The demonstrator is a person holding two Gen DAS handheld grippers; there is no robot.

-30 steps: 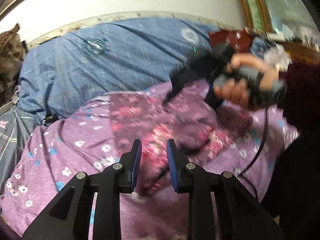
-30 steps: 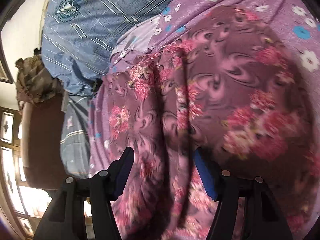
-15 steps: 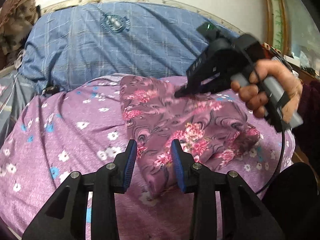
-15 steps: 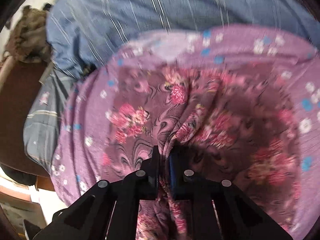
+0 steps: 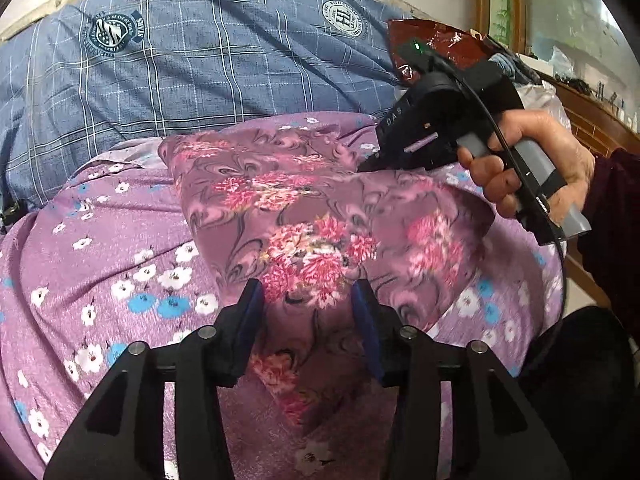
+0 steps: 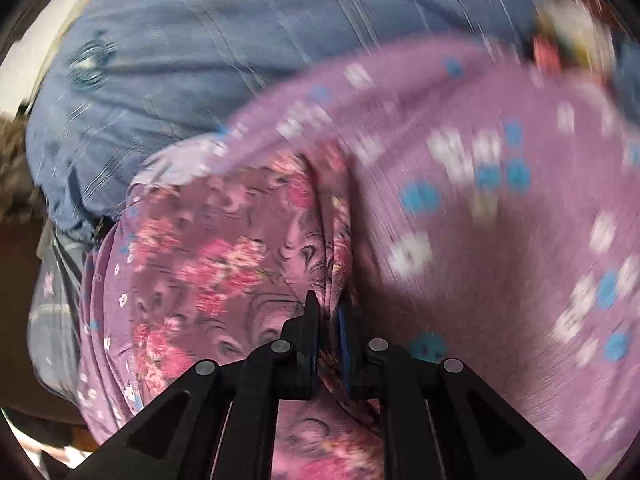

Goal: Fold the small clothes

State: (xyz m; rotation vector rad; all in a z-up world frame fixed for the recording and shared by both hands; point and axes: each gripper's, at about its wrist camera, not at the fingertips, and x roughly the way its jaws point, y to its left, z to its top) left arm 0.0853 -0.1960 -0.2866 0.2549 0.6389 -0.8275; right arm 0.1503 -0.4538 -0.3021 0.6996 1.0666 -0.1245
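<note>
A small mauve garment with pink flowers [image 5: 304, 216] lies on a purple bed cover with white and blue flowers [image 5: 100, 240]. My left gripper [image 5: 308, 300] is open, its blue-padded fingers either side of the garment's near edge. My right gripper [image 6: 328, 312] is shut on a fold of the garment [image 6: 224, 248] and holds it up; in the left wrist view it [image 5: 432, 136] grips the garment's far right edge, held by a hand.
A blue checked duvet with round badges [image 5: 192, 64] lies behind the purple cover. A dark red foil bag [image 5: 436, 40] and a wooden ledge [image 5: 592, 120] stand at the right. A brown bundle [image 6: 16, 176] lies at the far left.
My right gripper shut on a fold of the garment and has carried it leftward across the cover. My left gripper has stayed open at the garment's near edge.
</note>
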